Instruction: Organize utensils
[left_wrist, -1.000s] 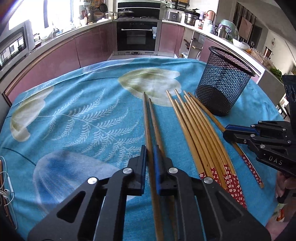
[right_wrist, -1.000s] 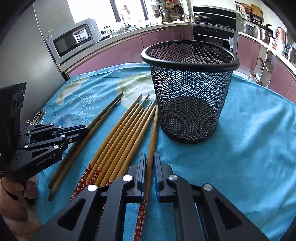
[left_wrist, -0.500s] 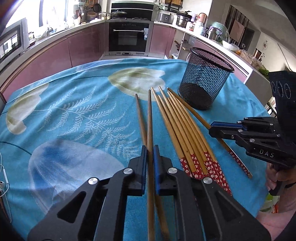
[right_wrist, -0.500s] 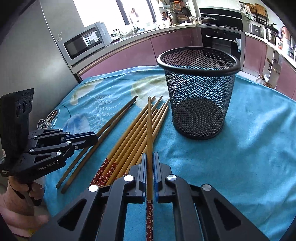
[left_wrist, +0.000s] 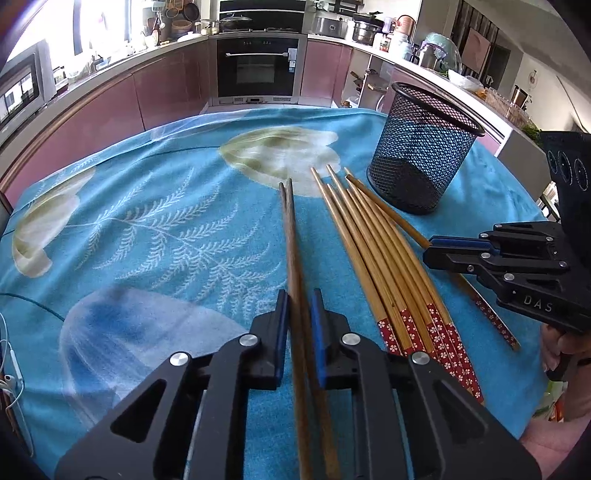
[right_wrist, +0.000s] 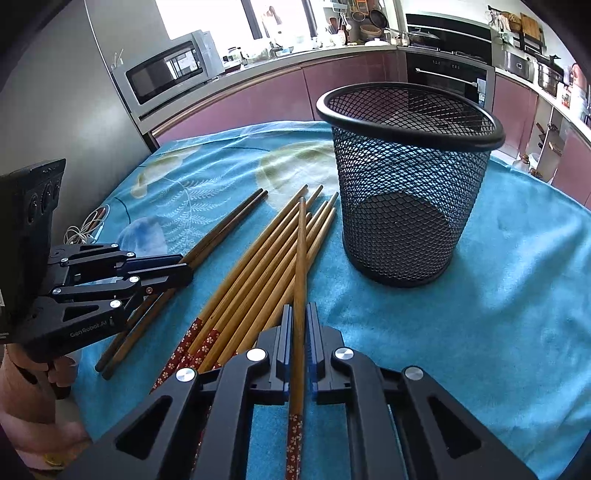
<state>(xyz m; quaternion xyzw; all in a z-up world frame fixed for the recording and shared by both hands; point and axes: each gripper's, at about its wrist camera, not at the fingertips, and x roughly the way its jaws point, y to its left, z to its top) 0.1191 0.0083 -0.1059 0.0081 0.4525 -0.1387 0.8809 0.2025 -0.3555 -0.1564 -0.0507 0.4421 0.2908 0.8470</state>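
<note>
Nearby, mesh basket (right_wrist: 406, 177) beside chopsticks (right_wrist: 258, 266).

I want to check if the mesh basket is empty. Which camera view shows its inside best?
The right wrist view: the mesh basket stands close, its open rim and dark bottom show, with nothing inside. In the left wrist view the basket is farther off, near the right edge, seen mostly through its mesh wall.
</note>
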